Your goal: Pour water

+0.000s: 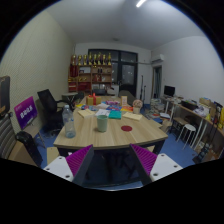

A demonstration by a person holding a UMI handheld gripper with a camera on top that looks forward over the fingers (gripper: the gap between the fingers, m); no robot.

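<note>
Our gripper (112, 165) has its jaws wide apart and holds nothing; the two pink pads (78, 160) stand at about 7 and 5 o'clock, with only the near edge of the wooden table (120, 137) between them. Beyond the fingers, toward 11 o'clock, we see a clear bottle (69, 122), which we judge to be the water source, and just right of it, near 12 o'clock, a pale cup (102, 122); both stand upright and well apart from the fingers. Papers and small coloured things lie further along the table, and shelves (93, 72) stand at the back wall. We think the task is only at the approach step. The next move calls for going forward and a little left, to bring the bottle between the jaws before closing.
</note>
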